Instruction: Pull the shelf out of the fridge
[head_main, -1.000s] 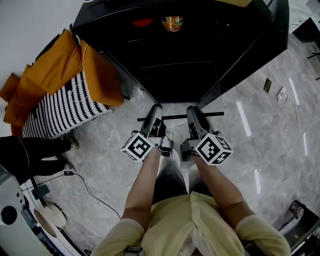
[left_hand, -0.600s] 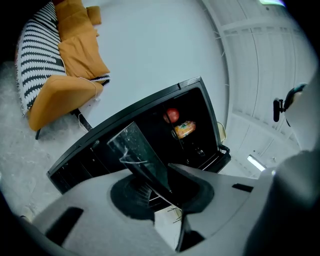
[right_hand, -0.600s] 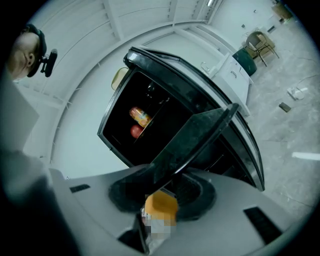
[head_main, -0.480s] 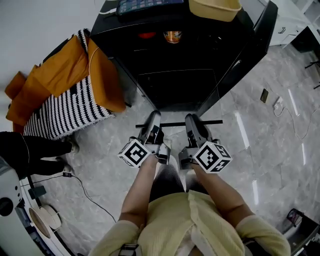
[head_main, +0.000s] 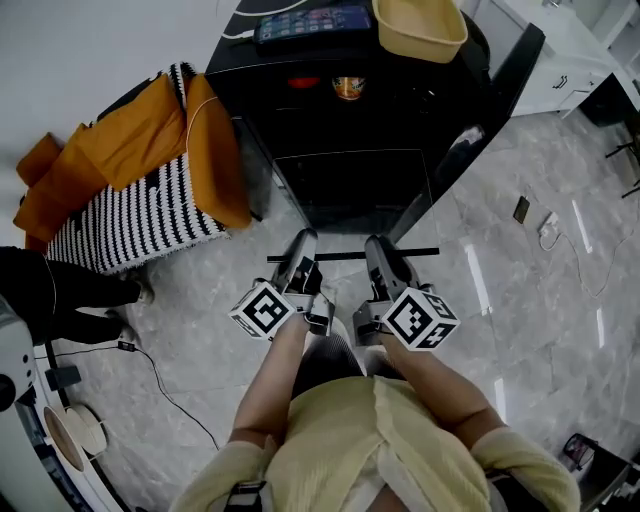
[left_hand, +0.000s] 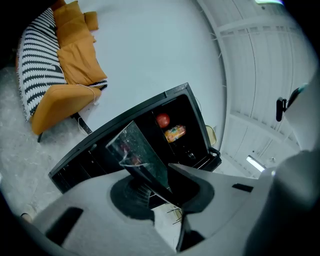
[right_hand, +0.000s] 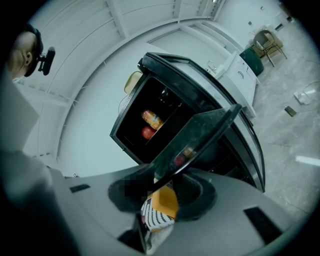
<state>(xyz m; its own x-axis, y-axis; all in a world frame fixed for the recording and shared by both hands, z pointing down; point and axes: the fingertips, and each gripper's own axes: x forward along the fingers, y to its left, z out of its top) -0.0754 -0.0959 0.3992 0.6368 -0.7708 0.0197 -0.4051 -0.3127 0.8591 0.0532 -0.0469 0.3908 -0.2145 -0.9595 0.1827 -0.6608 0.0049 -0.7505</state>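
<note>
The shelf is out of the fridge and hangs in the air between the two grippers, a clear glass pane with a dark bar along its near edge. The left gripper pinches that edge near its left end and the right gripper pinches it near the right end, the two side by side with a short stretch of bar bare between them. Each gripper's jaws are closed partway, down onto the shelf: in the left gripper view the pane runs out from between the jaws and tilts up and to the left, and in the right gripper view it runs out up and to the right. Beyond the fingertips the pane reaches toward the fridge, which stands ahead of both grippers with its door open to the right. Inside it, past the far edge of the glass, sit a red item and an orange item – both also show through and above the pane in the gripper views. To the left of the left gripper stands a chair with orange cushions and a black-and-white striped cover – well apart from the shelf.
</note>
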